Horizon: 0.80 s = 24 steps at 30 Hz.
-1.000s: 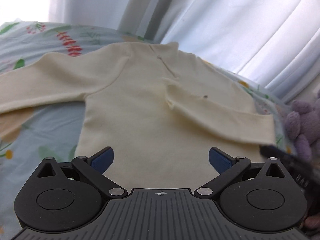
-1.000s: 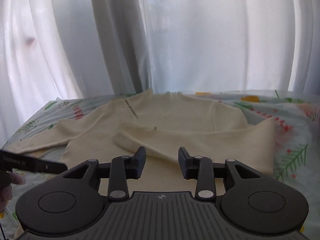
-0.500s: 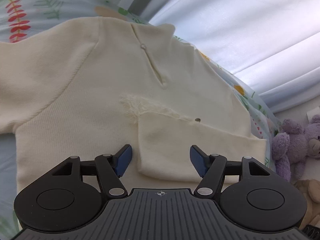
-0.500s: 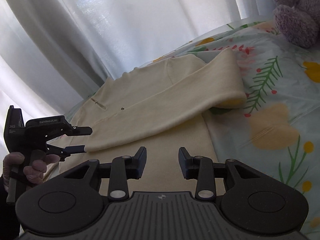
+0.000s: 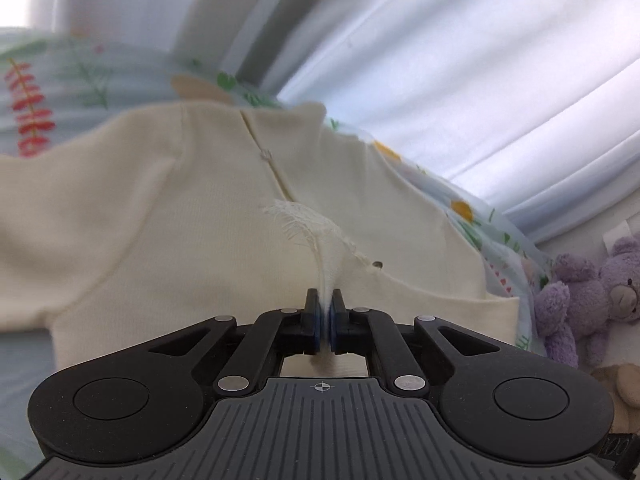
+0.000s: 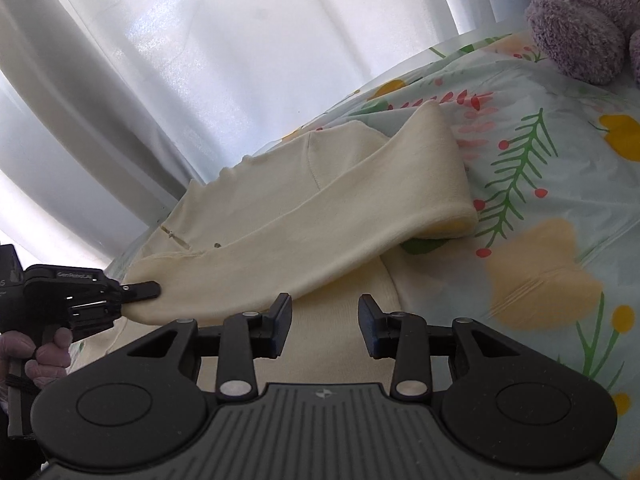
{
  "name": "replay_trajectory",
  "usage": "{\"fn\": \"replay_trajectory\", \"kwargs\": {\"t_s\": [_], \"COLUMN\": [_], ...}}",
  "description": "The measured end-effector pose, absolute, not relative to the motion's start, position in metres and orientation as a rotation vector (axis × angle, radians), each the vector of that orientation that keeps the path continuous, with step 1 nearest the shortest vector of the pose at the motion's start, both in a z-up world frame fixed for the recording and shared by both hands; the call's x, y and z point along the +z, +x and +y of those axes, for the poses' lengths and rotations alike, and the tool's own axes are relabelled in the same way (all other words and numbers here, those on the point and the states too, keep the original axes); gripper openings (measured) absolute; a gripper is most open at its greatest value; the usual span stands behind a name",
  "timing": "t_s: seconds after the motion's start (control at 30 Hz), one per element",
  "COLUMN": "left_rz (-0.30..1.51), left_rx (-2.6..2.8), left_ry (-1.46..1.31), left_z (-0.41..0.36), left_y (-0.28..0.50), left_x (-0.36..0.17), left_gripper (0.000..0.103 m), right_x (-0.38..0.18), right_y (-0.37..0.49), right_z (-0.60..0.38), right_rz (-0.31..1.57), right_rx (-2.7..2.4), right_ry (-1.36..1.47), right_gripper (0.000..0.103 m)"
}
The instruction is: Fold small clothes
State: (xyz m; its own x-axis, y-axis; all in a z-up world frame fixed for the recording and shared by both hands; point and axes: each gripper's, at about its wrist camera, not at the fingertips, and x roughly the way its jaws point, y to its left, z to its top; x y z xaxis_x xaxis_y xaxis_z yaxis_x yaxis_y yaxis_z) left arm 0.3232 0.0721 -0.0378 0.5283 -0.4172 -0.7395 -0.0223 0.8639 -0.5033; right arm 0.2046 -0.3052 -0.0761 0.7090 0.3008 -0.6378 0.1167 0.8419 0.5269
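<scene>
A cream long-sleeved top (image 5: 168, 240) lies flat on a floral sheet, collar toward the curtain. Its right sleeve (image 6: 328, 236) is folded across the chest. My left gripper (image 5: 325, 300) is shut on that sleeve's cuff (image 5: 320, 240), which stands pinched up between the blue pads. It also shows in the right wrist view (image 6: 132, 300), holding the cuff at the left. My right gripper (image 6: 325, 320) is open and empty, low over the top's lower body (image 6: 328, 352), below the folded sleeve.
The floral sheet (image 6: 552, 184) spreads to the right. White curtains (image 5: 440, 60) hang behind the bed. A purple teddy bear (image 5: 588, 296) sits at the far right, also seen in the right wrist view (image 6: 580, 20). The other sleeve (image 5: 48, 208) stretches left.
My left gripper closed on the folded sleeve's cuff, pinching it up. My right gripper moved in lower over the top's body, still open.
</scene>
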Motion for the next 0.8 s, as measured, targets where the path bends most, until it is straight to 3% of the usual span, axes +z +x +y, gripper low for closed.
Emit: {"fn": "replay_trajectory", "kwargs": {"t_s": [0.13, 0.4, 0.73, 0.8], "left_rz": [0.896, 1.022, 0.949, 0.933], "left_rx": [-0.134, -0.121, -0.112, -0.121], "left_ry": [-0.395, -0.435, -0.421, -0.42], "left_z": [0.104, 0.13, 0.126, 0.126], "left_y": [0.319, 0.325, 0.33, 0.33], "left_x": [-0.02, -0.064, -0.054, -0.05], "left_gripper": [0.006, 0.006, 0.006, 0.006], "right_x": [-0.081, -0.101, -0.112, -0.11], "right_y": [0.22, 0.25, 0.272, 0.272], "right_z": [-0.314, -0.311, -0.317, -0.317], "right_rz": [0.795, 0.841, 0.842, 0.821], "right_rx": [0.11, 0.095, 0.021, 0.01], "right_ry": [0.652, 0.731, 0.813, 0.795], "right_gripper": [0.038, 0.038, 0.007, 0.007]}}
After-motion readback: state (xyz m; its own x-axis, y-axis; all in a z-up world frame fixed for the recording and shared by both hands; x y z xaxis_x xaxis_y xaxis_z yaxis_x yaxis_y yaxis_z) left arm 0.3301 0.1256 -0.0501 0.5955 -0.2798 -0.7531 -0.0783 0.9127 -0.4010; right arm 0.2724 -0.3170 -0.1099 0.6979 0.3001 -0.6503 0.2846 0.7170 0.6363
